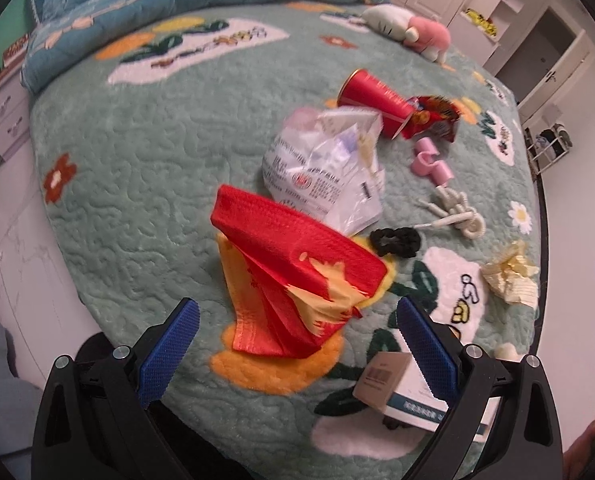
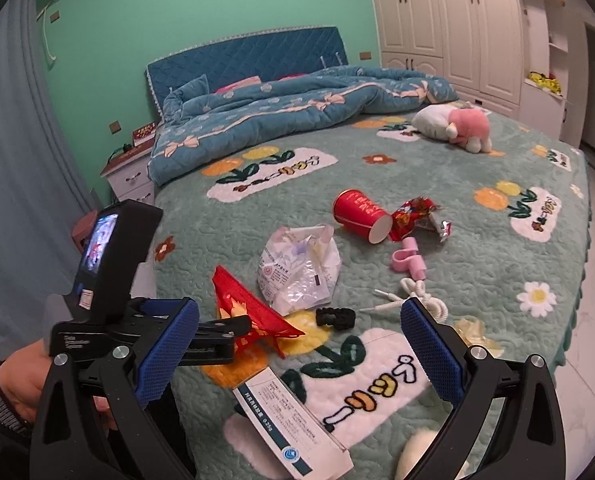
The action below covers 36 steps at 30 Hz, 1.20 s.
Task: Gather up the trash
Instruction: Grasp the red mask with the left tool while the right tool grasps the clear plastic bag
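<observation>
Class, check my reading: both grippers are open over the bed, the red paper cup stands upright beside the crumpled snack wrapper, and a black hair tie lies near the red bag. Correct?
One detail is wrong. The red paper cup lies on its side, mouth toward the snack wrapper, as the right wrist view shows. The rest stands: both grippers open, left gripper and right gripper, black hair tie near the red bag.

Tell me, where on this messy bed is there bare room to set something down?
The widest free stretch of bedspread lies between the blue quilt, the red paper cup and the bed's left edge. The near right side, around the white daisy, is also bare. It is crowded from the cup through the white plastic bag to the medicine box.
</observation>
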Motion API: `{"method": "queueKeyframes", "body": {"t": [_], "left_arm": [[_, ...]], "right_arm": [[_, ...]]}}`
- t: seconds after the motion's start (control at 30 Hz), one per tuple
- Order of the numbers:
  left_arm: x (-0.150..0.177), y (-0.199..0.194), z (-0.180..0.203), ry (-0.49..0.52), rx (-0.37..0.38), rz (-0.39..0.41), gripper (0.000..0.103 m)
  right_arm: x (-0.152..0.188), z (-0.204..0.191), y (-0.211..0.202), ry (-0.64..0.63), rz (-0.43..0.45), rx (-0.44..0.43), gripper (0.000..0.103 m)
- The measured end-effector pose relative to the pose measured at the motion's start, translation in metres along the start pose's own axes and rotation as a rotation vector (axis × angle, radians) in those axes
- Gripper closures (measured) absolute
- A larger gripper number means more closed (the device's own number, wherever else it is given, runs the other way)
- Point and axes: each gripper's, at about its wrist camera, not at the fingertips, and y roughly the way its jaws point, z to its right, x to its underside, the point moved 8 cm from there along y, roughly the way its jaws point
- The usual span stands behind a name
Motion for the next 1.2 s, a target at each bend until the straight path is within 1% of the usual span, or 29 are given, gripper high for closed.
{"method": "queueKeyframes", "body": {"t": [0.17,0.33,0.57,0.6,0.63,0.67,0.77,0.83,0.9,0.97,1.03,1.13,1.2], "left_arm": [[-0.002,0.017,-0.005,-0.031,-0.004,-0.04,0.006],[-0.006,0.029,-0.005,-0.012,-0.028,-0.046,0.006],[-0.01,0.044,-0.006,0.001,-0.006,-0.053,0.006],[-0.01,0.044,-0.006,0.002,-0.005,-0.053,0.008],[-0.01,0.046,-0.007,0.009,-0.002,-0.056,0.018],[-0.01,0.048,-0.007,0.016,0.001,-0.066,0.023],[-0.007,0.056,-0.012,0.014,0.022,-0.094,0.031],[-0.005,0.06,-0.015,0.034,0.012,-0.107,0.049],[-0.005,0.061,-0.019,0.047,0.009,-0.106,0.058],[-0.007,0.061,-0.022,0.051,0.02,-0.11,0.064],[-0.01,0.06,-0.025,0.057,0.027,-0.108,0.073],[-0.015,0.06,-0.029,0.064,0.024,-0.102,0.078],[-0.018,0.061,-0.032,0.056,0.028,-0.103,0.079]], "right_arm": [[-0.002,0.001,0.018,-0.017,-0.027,-0.021,0.004],[-0.001,0.008,0.038,-0.006,-0.064,-0.039,0.004],[0.0,0.009,0.058,-0.018,-0.093,-0.055,0.004],[0.0,0.008,0.06,-0.023,-0.097,-0.059,0.004],[-0.001,0.008,0.063,-0.03,-0.1,-0.062,0.004],[-0.002,0.007,0.068,-0.043,-0.107,-0.061,0.004],[-0.004,0.004,0.08,-0.069,-0.125,-0.084,0.004],[-0.005,0.0,0.092,-0.092,-0.149,-0.107,0.004],[-0.008,-0.002,0.104,-0.113,-0.162,-0.127,0.004],[-0.01,-0.001,0.116,-0.127,-0.177,-0.126,0.004],[-0.012,0.001,0.129,-0.131,-0.193,-0.13,0.004],[-0.013,0.004,0.149,-0.139,-0.217,-0.126,0.004],[-0.013,0.006,0.163,-0.145,-0.235,-0.122,0.004]]}}
